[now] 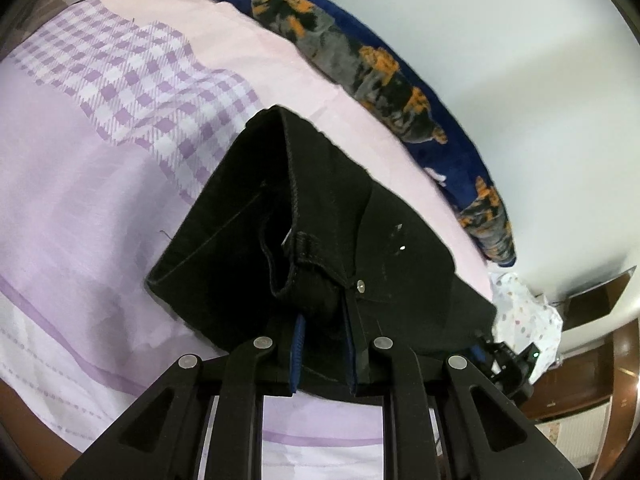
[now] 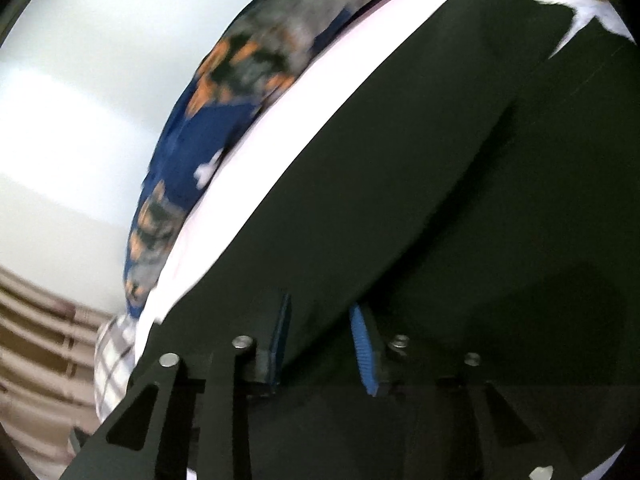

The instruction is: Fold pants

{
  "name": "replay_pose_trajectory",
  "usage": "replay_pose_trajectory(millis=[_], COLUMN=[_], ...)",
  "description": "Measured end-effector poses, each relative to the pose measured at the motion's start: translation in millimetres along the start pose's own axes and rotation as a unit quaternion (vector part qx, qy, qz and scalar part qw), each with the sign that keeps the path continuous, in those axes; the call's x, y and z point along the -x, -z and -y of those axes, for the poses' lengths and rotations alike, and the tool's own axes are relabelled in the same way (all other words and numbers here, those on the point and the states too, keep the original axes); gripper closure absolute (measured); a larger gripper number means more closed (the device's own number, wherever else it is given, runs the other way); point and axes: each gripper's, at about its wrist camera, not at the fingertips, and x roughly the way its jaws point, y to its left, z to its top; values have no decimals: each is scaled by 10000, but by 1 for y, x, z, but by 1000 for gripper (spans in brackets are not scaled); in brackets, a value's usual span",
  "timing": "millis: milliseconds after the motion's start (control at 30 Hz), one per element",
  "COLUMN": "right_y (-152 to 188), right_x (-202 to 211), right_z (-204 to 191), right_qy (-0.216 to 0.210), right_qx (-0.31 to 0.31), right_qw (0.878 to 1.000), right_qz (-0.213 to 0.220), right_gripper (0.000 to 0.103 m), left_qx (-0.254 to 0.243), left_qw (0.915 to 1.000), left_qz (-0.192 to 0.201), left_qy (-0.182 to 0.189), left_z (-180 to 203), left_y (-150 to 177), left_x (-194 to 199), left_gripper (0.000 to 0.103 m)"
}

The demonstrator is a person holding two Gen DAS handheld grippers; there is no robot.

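The plain white wall fills the far side of the room in both wrist views, with no visible marking. Below it lies the bed sheet of pale lilac cotton, which carries a purple-and-white gingham panel toward the far left and a darker purple stripe near the close edge; the sheet shows shallow creases. Along the junction of sheet and wall runs a long navy-blue plush blanket with orange, grey and black patches, rolled into a ridge and seen again, blurred, in the right wrist view.

The black denim pants rest on the sheet at mid-frame, doubled over on themselves, waistband end toward the camera, with a belt loop and a metal rivet showing. In the right wrist view the same dark cloth stretches in a taut sheet away from the jaws.

Brown wooden furniture stands at the lower right, beside a white spotted cloth. Beige pleated curtain occupies the lower left of the right wrist view.

The left gripper is clenched on the waistband fabric, blue pads pressed against cloth. The right gripper has pants fabric between its blue pads; whether they pinch it cannot be told.
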Motion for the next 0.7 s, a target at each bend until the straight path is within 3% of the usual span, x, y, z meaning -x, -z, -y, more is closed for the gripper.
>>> replay_pose_trajectory(millis=[67, 167, 367, 700], right_y=[-12, -15, 4, 55], right_x=[6, 12, 50, 93], right_z=[12, 10, -21, -23], right_qy=[73, 111, 482, 785], right_qx=[-90, 39, 723, 684], right_qw=[9999, 9999, 9958, 9945], right_qz=[93, 76, 289, 97], right_gripper=[91, 97, 98, 98], left_qx=[-65, -183, -667, -1632], left_qw=[9999, 9996, 9966, 9817], left_qz=[-36, -103, -330, -758], left_qy=[-94, -195, -366, -616], left_z=[0, 2, 3, -3], left_y=[-1, -3, -12, -19], left_x=[-3, -9, -12, -11], left_gripper=[86, 86, 86, 86])
